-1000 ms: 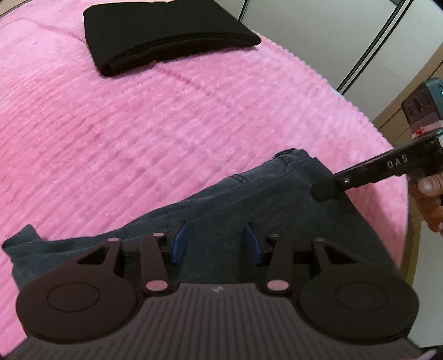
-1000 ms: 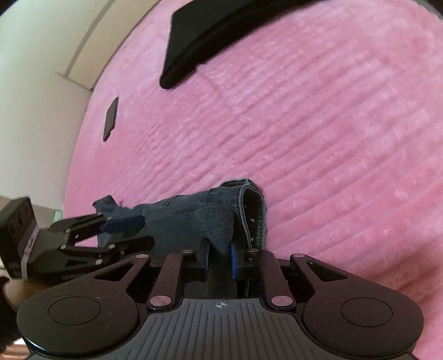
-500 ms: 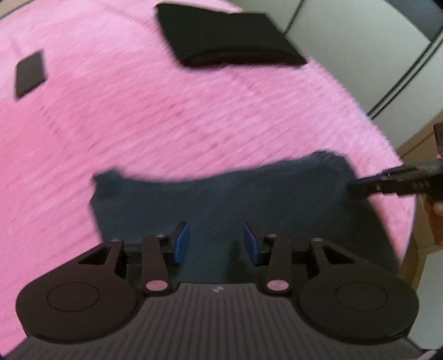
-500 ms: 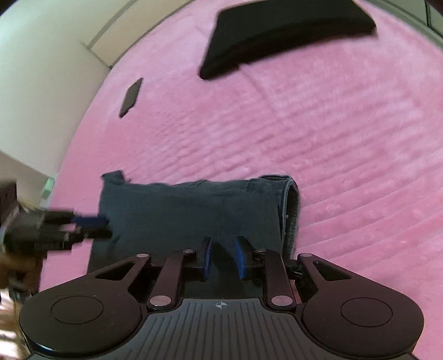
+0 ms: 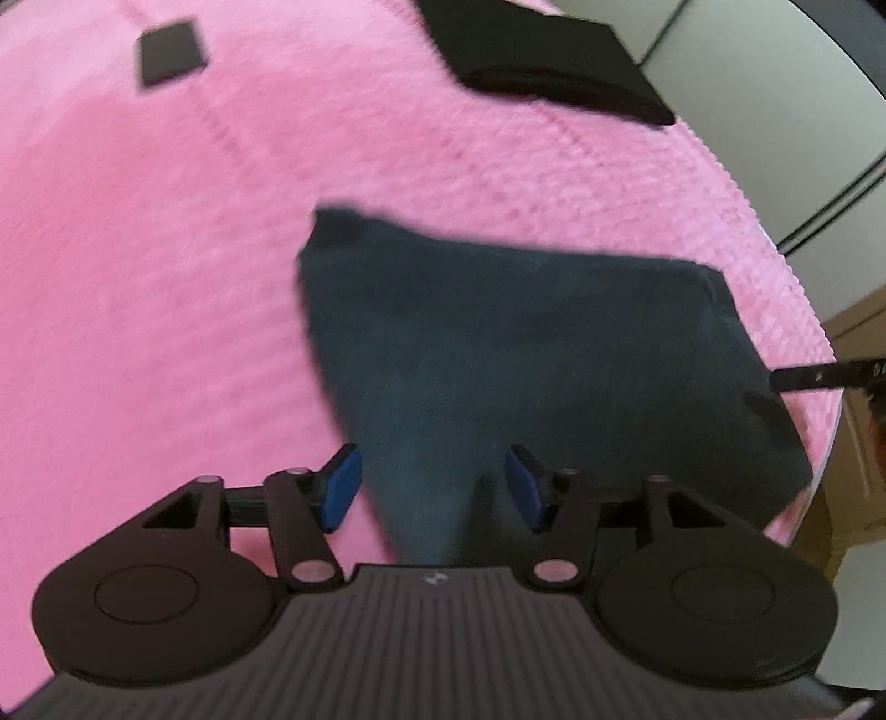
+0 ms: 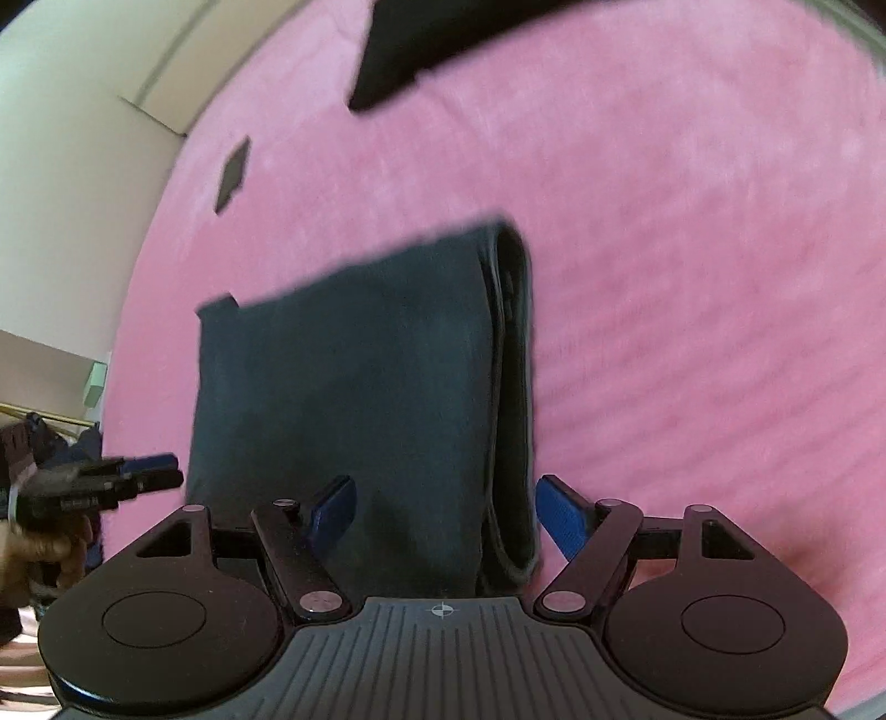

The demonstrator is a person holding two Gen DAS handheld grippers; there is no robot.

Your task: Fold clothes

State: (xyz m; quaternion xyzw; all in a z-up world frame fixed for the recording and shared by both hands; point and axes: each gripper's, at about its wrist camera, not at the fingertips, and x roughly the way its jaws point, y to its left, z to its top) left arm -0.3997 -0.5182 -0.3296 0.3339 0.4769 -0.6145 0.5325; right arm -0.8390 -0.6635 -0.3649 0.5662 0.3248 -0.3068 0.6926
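The folded dark blue denim garment (image 6: 354,399) lies flat on the pink plush blanket (image 6: 692,277). At its left edge, the left gripper (image 5: 432,487) is opening, pads clear of the cloth. The right gripper (image 6: 443,515) is opening too, straddling the folded right edge without pressing.

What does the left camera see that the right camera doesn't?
Only the left wrist view shows a grey door with a dark line past the blanket. Only the right wrist view shows a hand and the jeans' rolled side. Both show the folded jeans, pink blanket, black clothes and a small dark card.
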